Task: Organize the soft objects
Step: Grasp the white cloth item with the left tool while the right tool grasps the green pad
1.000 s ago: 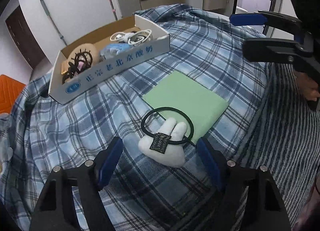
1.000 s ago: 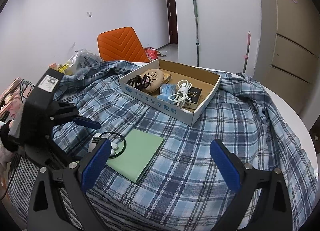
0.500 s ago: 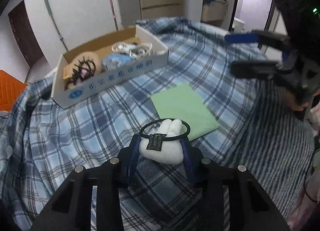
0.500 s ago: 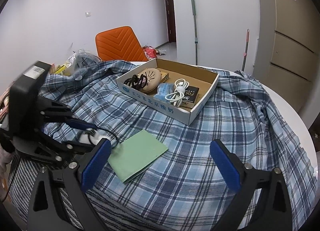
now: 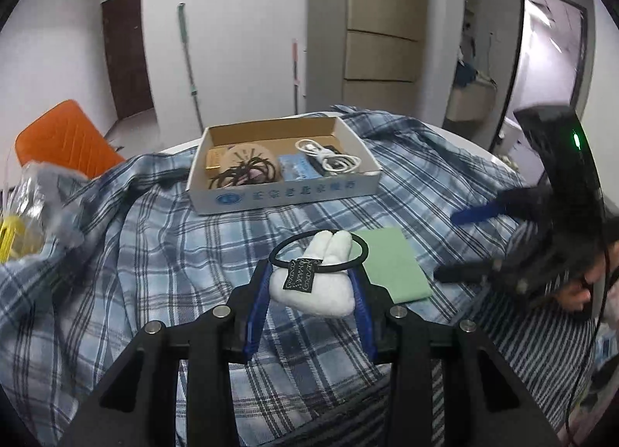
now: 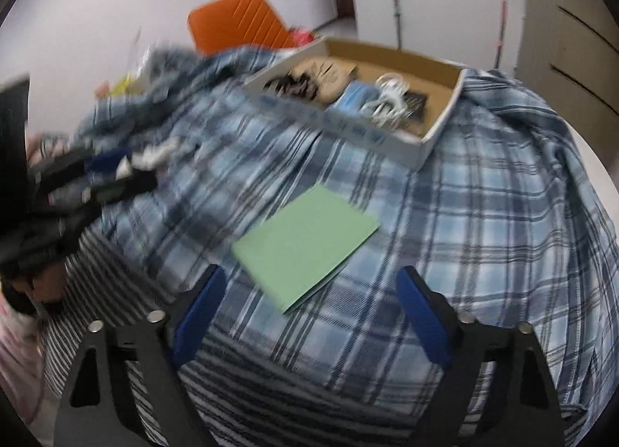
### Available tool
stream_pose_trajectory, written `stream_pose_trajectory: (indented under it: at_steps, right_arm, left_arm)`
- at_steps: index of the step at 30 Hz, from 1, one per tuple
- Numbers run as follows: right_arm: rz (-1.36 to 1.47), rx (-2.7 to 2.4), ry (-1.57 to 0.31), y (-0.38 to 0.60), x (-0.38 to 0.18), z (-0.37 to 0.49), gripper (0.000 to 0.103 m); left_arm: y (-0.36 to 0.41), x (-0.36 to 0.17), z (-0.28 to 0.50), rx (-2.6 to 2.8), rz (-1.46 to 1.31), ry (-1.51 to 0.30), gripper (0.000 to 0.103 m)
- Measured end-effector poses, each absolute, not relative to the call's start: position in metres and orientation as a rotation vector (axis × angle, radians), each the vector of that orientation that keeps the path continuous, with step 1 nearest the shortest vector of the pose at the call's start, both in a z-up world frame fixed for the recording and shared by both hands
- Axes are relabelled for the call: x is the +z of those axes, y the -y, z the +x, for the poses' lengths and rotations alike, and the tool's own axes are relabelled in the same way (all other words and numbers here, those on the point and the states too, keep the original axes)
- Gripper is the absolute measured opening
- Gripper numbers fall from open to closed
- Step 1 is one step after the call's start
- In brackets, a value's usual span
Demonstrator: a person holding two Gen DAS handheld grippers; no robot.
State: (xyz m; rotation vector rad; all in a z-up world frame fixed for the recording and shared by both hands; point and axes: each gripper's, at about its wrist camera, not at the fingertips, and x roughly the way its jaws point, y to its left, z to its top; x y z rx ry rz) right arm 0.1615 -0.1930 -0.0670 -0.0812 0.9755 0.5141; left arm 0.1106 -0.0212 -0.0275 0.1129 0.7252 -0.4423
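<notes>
left claw: your left gripper (image 5: 311, 286) is clamped on the white plush (image 5: 323, 284); both blue pads press its sides, and it's lifted clear of the plaid cloth (image 5: 162, 253).
hair tie: black hair tie (image 5: 350, 253) is looped round the plush and rides up with it.
right claw: your right gripper (image 6: 309, 309) has its jaws wide but closing; nothing is gripped, only plaid cloth and the near corner of the green cloth (image 6: 305, 242) lie between them.
green cloth: flat on the plaid, just right of the plush in the left view.
box: cardboard box (image 5: 286, 191) beyond, holding cables and hair ties.
blur: right view is smeared.
</notes>
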Motion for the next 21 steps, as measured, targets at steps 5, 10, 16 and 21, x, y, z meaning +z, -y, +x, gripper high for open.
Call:
stream_pose_trajectory:
  at_steps: [5,10,16,21]
  right_arm:
    - [-0.168,0.524,-1.011,0.171,-0.082,0.155,0.081]
    - [-0.255,0.490,-1.038,0.164,-0.090,0.155,0.070]
    - [-0.266,0.422,-1.060,0.180,-0.094,0.164,0.058]
    - [-0.258,0.351,-1.047,0.200,-0.093,0.173,0.050]
  left_arm:
    - [0.013,-0.038,0.109,-0.419,0.082,-0.715,0.042]
    - [0.009,-0.042,0.108,-0.430,0.058,-0.709,0.042]
    - [0.012,-0.041,0.105,-0.443,0.068,-0.694,0.042]
    - [0.013,-0.040,0.104,-0.449,0.065,-0.692,0.042]
